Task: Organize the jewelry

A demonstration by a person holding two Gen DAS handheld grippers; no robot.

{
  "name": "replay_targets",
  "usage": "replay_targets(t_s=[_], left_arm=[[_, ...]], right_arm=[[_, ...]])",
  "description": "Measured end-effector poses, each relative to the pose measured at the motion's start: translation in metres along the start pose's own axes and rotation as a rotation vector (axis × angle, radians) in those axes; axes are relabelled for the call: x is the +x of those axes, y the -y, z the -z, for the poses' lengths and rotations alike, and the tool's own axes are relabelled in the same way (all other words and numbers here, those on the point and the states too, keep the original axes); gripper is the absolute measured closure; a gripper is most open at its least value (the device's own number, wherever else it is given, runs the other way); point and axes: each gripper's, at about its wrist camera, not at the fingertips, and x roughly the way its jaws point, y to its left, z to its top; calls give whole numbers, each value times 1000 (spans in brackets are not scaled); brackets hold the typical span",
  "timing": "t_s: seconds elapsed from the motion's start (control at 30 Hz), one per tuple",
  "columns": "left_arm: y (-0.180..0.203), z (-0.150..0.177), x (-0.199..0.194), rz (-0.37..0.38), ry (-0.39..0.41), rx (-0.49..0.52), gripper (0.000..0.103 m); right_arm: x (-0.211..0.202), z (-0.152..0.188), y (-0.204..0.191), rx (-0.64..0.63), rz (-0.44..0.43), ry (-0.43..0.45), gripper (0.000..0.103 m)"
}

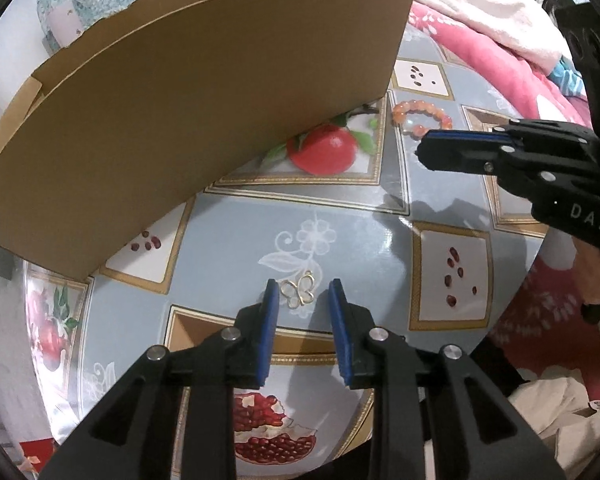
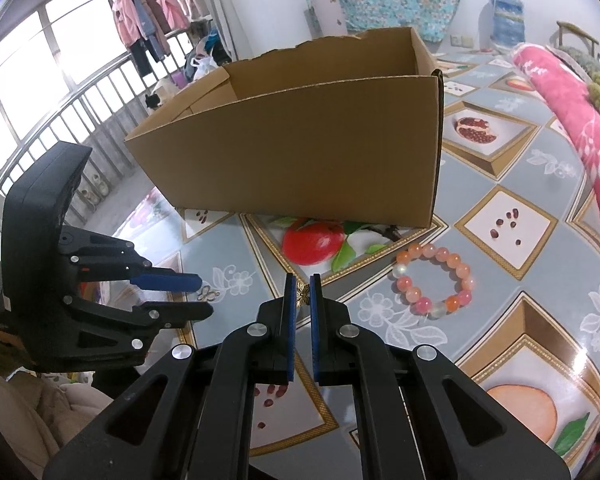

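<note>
Left gripper (image 1: 302, 292) angled steeply down over the desk (image 1: 380, 240), fingers (image 1: 271, 300) parted narrowly and straddling a pale gold butterfly charm (image 1: 299, 291) without pressing on it. Charm lying flat on the glossy patterned cover, bracketed on both sides, probably so a squeeze can catch it by its wing edges. Wings spread roughly across the gap between the fingers, toward upper right and lower left in the left wrist view; long axis hard to call on so small a piece.

Right gripper (image 2: 301, 294) held off to the side, fingers (image 2: 289, 296) nearly shut on a darker gold butterfly ornament (image 2: 302, 295) pinched at the very tips. Grip at the tips likely chosen because the piece is tiny and thin. Ornament standing on edge between the pads, wings pointing up and down in the right wrist view.

Beaded bracelet (image 2: 434, 280) resting flat as a ring on the desk, near the right gripper, untouched. Open cardboard box (image 2: 300, 140) standing behind all 3 pieces, mouth up, presumably the destination.
</note>
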Motion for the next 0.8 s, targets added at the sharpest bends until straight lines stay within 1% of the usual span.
replay_targets(t_s=[0.23,0.4,0.67,0.8], left_arm=[[3,-5,4,-20,21,13,79],[9,-6,5,-21,36,40,88],[11,-4,4,-29,51,49,88],[10,-3,4,-18,54,45,88]], right_arm=[[-1,1,1,6,-4,4,99],[0,0,2,5,-4,4,99],[-1,1,2,6,-3,6,99],[-1,0,2,5,-3,6,99]])
